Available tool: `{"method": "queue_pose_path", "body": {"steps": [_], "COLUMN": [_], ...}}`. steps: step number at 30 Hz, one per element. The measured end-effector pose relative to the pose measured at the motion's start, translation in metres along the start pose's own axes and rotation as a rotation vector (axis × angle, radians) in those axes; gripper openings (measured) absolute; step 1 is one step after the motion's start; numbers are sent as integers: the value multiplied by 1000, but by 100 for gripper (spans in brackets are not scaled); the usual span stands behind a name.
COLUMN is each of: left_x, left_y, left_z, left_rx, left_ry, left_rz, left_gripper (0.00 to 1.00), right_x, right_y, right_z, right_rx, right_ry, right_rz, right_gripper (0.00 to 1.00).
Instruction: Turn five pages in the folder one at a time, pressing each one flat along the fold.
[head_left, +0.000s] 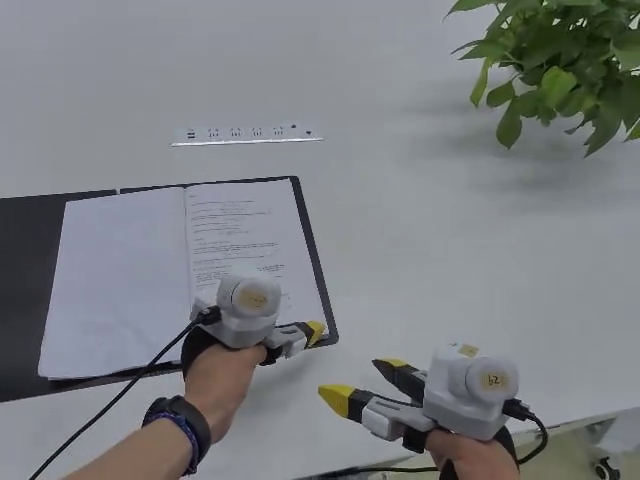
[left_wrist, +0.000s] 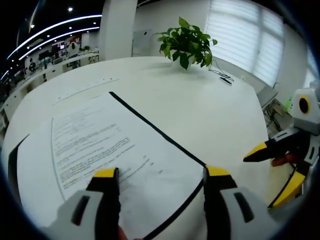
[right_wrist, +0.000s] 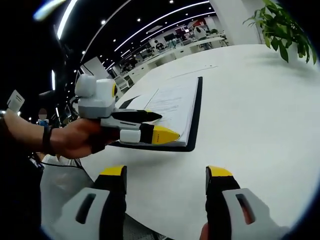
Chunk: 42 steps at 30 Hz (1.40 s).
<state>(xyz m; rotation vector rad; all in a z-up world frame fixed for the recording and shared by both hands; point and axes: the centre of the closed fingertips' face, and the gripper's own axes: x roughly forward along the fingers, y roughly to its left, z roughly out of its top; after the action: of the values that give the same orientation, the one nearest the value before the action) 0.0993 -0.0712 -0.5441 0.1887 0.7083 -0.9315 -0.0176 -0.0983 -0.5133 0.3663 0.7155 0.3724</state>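
Flat black folder (head_left: 25, 230) lying open on smooth white table (head_left: 450, 260), thin printed page (head_left: 240, 240) on its right half, left gripper (head_left: 308, 335) over the folder's near right corner, yellow-tipped jaws spread, gripping nothing, right gripper (head_left: 362, 382) just beyond that corner, jaws likewise parted, empty.

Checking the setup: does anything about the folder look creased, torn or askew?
Nothing stands out: the folder lies open on the table, its pages flat, the left gripper open over its corner.
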Motion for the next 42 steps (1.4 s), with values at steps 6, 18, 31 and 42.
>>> {"method": "queue_pose_path", "body": {"steps": [6,18,31,42], "left_x": [2,-1,-4,-8], "left_y": [-1,11,17,22], "left_z": [-8,-4,-1,-3], "left_rx": [114,72,10,-12], "left_ry": [21,17,10,0], "left_rz": [36,47,26,22], "left_gripper": [67,57,48,43], "right_x": [3,6,38,90], "right_y": [-1,-3,0,4], "right_z": [0,7,58,103], "right_rx": [0,13,10,59], "right_ry": [8,-12,-79,-119], "right_rz": [5,6,60,126], "right_gripper": [63,59,53,49]}}
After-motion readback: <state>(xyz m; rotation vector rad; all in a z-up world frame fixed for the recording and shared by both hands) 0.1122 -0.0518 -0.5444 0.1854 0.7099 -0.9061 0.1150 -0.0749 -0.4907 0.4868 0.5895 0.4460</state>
